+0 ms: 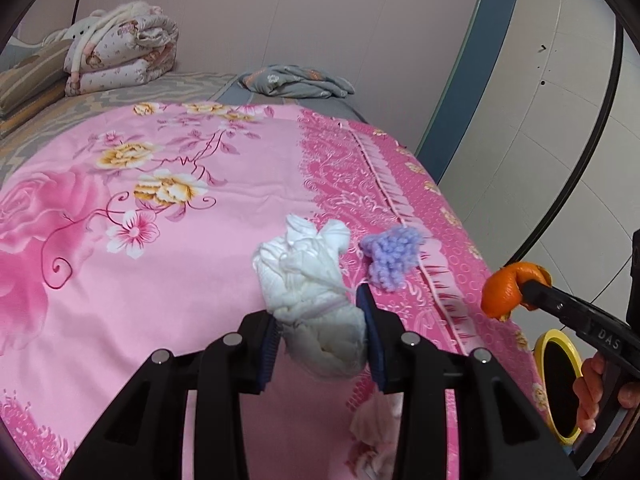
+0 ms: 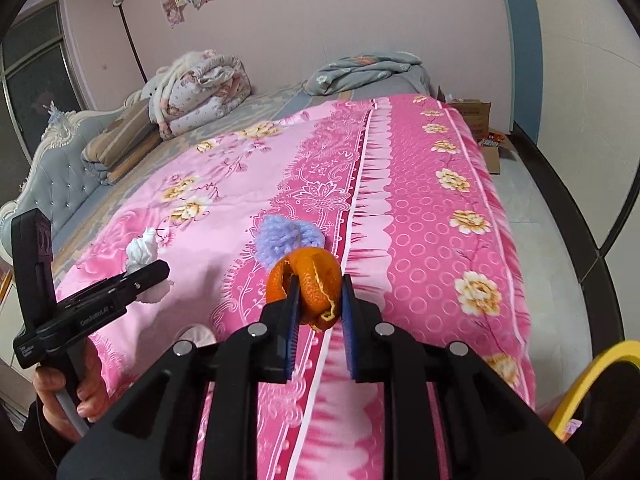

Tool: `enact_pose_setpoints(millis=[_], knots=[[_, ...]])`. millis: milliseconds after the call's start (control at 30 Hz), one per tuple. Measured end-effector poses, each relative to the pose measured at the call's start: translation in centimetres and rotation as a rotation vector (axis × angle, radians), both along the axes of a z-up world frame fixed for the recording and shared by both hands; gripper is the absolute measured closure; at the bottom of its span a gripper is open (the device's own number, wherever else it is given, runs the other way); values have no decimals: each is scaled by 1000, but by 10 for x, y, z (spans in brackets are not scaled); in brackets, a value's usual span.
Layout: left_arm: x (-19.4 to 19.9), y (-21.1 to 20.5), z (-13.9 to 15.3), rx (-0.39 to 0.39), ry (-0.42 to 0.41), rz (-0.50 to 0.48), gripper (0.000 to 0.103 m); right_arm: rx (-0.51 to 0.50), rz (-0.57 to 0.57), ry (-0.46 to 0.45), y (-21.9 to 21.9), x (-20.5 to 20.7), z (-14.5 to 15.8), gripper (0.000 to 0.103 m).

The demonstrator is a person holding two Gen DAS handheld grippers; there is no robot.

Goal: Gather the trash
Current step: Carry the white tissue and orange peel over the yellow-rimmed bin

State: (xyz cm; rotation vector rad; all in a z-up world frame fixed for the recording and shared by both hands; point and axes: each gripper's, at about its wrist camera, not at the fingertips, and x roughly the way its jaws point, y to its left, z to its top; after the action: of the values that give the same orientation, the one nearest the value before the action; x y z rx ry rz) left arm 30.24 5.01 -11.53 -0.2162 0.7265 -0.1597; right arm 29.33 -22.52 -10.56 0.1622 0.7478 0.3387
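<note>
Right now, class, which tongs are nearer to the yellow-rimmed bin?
Right. The right tongs, shut on orange peel, hang just above the yellow-rimmed bin. The left tongs hold crumpled tissue over the bed, farther away.

the bedspread (image 1: 168, 280) is smooth printed cloth with a faint sheen. the crumpled tissue (image 1: 316, 300) looks like soft, matt, creased paper. the purple pompom (image 1: 390, 258) is fuzzy yarn. the orange peel (image 2: 316, 288) is dimpled and slightly glossy. each tool, left tool (image 1: 320, 332) and right tool (image 2: 318, 312), is matt black plastic with ribbed blue pads (image 2: 291, 320) and shiny metal bolts (image 1: 409, 337). the bin rim (image 1: 556, 340) is glossy yellow plastic.
</note>
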Motion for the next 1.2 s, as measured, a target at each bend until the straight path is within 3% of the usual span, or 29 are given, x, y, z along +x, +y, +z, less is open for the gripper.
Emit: enact_pose_setpoints(millis=[867,1200], knots=[[-99,-82,136,54,-232,-64,69,67,-126,-241,-85,-148,120,86],[-118,-135,172,70,-301,-157,68,81,-233,-310,-140,-184,154,86]])
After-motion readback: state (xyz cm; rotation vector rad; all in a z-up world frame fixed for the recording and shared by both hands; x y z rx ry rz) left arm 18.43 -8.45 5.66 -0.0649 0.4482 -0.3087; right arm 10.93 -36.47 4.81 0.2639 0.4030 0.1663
